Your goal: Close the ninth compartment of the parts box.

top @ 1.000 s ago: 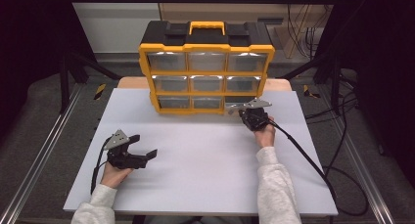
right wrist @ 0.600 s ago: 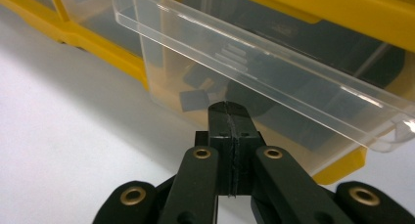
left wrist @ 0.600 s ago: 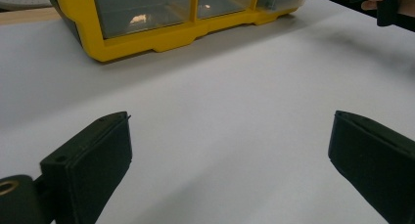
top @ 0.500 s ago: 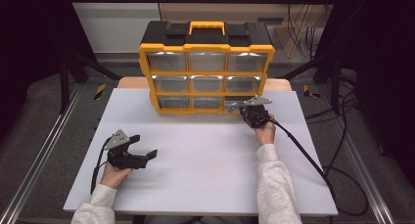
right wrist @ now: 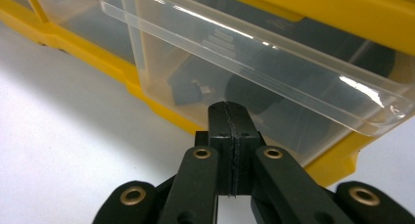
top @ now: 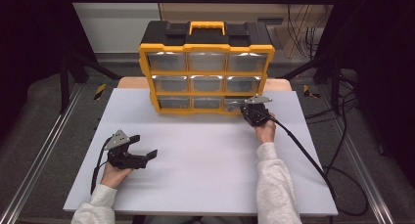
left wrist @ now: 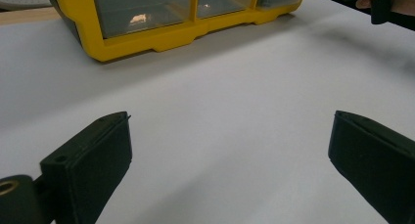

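A yellow and black organizer (top: 205, 72) with clear drawers stands at the back of the white table (top: 205, 175). My right gripper (top: 243, 108) is at its bottom right drawer (top: 237, 102). In the right gripper view the right gripper (right wrist: 228, 111) is shut, pads pressed flat together, with its tip just under the front of the clear drawer (right wrist: 274, 72), which sticks out a little. Small dark parts (right wrist: 186, 92) lie inside. My left gripper (top: 145, 145) rests at the front left of the table, open with nothing between its jaws (left wrist: 230, 121).
The organizer's yellow base (left wrist: 142, 38) and the other hand's gripper (left wrist: 377, 4) appear far off in the left gripper view. A black cable (top: 303, 150) trails from the right gripper off the table's right side. Metal rails (top: 44, 150) flank the table.
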The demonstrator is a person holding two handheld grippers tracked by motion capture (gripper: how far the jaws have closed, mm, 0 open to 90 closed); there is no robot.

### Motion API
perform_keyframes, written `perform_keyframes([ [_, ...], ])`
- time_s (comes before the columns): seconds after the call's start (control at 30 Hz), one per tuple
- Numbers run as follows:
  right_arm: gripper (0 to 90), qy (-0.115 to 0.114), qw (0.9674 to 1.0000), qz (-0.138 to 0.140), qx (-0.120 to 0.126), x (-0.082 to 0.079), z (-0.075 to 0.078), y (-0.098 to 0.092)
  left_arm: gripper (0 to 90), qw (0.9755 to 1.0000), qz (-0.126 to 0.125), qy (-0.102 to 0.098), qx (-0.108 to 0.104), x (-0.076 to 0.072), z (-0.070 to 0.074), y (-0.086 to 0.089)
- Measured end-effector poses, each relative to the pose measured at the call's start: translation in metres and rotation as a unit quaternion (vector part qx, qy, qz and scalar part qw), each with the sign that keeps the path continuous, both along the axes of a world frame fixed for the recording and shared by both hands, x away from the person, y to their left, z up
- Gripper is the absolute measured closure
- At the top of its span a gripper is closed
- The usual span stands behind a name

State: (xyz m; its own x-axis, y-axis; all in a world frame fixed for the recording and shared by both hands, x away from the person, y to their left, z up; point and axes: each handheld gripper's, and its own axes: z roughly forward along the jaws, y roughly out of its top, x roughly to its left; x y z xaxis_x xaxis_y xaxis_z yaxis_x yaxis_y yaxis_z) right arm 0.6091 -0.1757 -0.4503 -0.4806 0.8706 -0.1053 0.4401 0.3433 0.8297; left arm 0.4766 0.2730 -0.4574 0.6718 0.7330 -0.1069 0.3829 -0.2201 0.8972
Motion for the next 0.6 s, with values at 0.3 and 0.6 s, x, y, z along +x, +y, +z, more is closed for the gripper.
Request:
perform_keyframes([
  [0.3, 90.0, 0.001, 1.0000, -0.004, -0.002, 0.0047, -0.0027, -0.0006, 1.8, 1.0000, -0.001, 0.001, 0.000, 0.0001, -0.0003, -0.0004],
  [0.6, 90.0, 0.001, 0.9999, -0.010, -0.004, 0.0093, -0.0040, -0.0004, 1.8, 1.0000, 0.000, 0.000, -0.001, 0.0001, -0.0004, -0.0005],
])
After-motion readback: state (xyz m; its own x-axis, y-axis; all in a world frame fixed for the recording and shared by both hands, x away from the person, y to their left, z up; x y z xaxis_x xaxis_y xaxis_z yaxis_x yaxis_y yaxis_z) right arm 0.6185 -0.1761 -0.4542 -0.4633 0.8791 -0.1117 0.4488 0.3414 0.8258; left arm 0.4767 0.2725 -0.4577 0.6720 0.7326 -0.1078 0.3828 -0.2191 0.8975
